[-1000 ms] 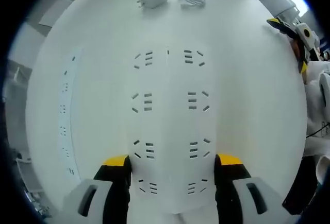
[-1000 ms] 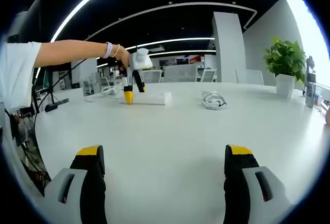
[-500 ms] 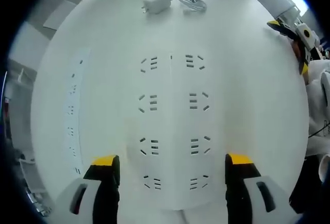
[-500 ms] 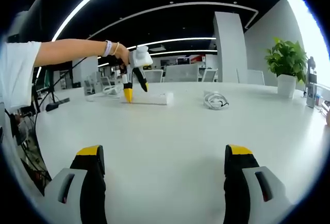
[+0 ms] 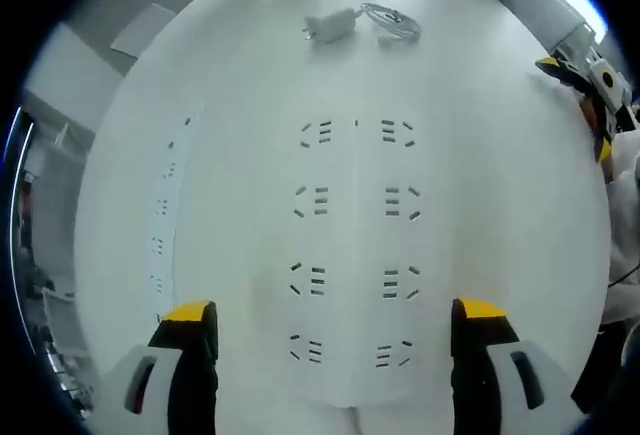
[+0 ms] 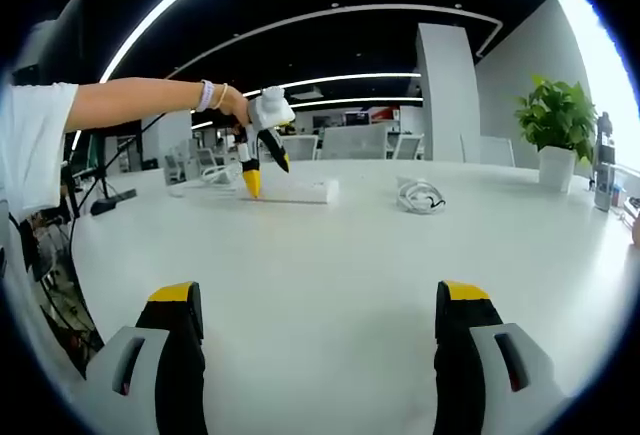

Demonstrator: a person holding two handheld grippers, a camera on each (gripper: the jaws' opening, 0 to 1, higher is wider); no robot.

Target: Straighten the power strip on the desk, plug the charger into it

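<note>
The white power strip point(image 5: 355, 245) lies flat on the white desk, seen from straight above in the left gripper view, with two columns of sockets. My left gripper point(image 5: 335, 313) hangs open over its near end, the jaws spread wider than the strip and touching nothing. The white charger point(image 5: 333, 25) and its coiled cable point(image 5: 395, 23) lie beyond the strip's far end. In the right gripper view a person's hand holds the left gripper point(image 6: 265, 175) just above the power strip point(image 6: 290, 191), and the cable coil point(image 6: 418, 195) lies to its right. My right gripper point(image 6: 320, 300) is open and low over bare desk.
A narrow white band with small dark marks point(image 5: 165, 215) runs along the desk's left side. The right gripper point(image 5: 585, 80) shows at the desk's right edge. A potted plant point(image 6: 553, 120) stands at the far right. An arm in a white sleeve point(image 6: 40, 125) reaches across.
My left gripper's jaws, which were pressed against the power strip's sides, have spread apart and let it go. The left gripper has risen a little. The right gripper has stayed still.
</note>
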